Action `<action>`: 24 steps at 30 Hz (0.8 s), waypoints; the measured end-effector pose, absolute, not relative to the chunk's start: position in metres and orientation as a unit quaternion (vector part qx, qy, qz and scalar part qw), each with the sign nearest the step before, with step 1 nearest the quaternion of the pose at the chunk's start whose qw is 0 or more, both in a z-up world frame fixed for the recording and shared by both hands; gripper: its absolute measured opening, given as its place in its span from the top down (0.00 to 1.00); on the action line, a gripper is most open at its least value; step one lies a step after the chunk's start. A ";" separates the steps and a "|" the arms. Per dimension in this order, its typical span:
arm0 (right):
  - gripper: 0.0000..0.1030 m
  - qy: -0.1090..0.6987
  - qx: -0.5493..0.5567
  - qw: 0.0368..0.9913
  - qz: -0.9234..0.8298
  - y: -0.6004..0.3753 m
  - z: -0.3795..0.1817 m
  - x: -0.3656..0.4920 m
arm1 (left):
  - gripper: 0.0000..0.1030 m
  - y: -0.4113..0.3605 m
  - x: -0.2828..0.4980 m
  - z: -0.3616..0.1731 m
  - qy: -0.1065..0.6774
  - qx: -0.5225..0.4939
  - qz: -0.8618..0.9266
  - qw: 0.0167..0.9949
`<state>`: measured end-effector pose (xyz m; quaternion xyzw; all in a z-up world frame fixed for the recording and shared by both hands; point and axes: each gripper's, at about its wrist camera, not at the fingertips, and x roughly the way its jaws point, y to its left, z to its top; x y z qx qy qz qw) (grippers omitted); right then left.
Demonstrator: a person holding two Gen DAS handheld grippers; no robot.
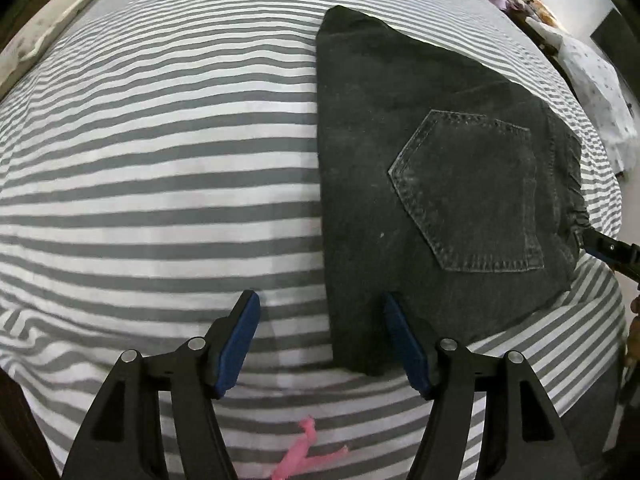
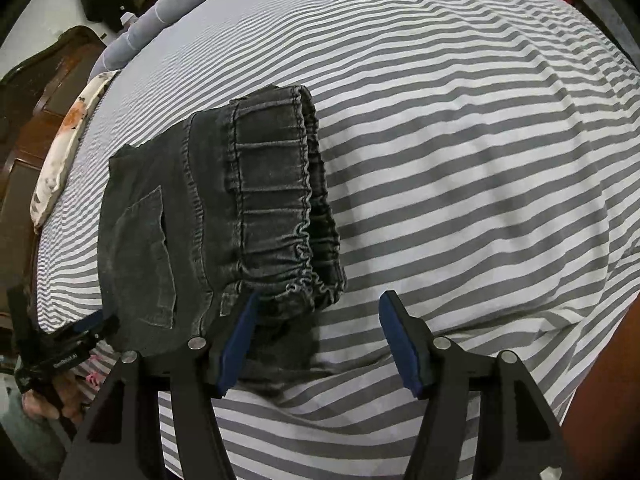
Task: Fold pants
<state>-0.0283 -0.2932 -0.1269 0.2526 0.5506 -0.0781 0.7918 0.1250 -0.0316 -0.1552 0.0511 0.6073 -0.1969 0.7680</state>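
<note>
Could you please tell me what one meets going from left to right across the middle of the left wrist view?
Floral pillow → bare striped sheet → folded black pants → their back pocket → gathered waistband → right gripper at the edge.

The dark grey denim pants (image 1: 440, 184) are lying folded flat on the striped bed, filling the right half of the left wrist frame, back pocket (image 1: 472, 192) facing up, elastic waistband (image 2: 280, 200) bunching.
</note>
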 end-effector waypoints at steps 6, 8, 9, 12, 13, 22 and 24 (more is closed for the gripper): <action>0.42 0.554 0.262 0.788 -0.060 -0.293 -0.126 -0.032 | 0.34 -0.023 0.117 -0.159 0.615 0.031 -0.188 0.765; 0.42 0.552 0.278 0.785 -0.037 -0.295 -0.127 -0.033 | 0.34 -0.020 0.116 -0.159 0.612 0.020 -0.190 0.768; 0.42 0.550 0.287 0.784 -0.027 -0.295 -0.127 -0.032 | 0.34 -0.018 0.119 -0.156 0.609 0.011 -0.193 0.769; 0.42 0.537 0.316 0.782 0.002 -0.303 -0.129 -0.030 | 0.34 -0.005 0.123 -0.149 0.597 -0.039 -0.203 0.775; 0.41 0.532 0.325 0.782 0.009 -0.306 -0.131 -0.028 | 0.34 0.001 0.125 -0.146 0.592 -0.069 -0.212 0.774; 0.40 0.525 0.376 0.763 0.042 -0.341 -0.151 -0.010 | 0.34 -0.017 0.141 -0.147 0.584 -0.099 -0.238 0.770; 0.40 0.530 0.383 0.755 0.050 -0.345 -0.157 -0.005 | 0.34 -0.017 0.143 -0.147 0.584 -0.094 -0.240 0.770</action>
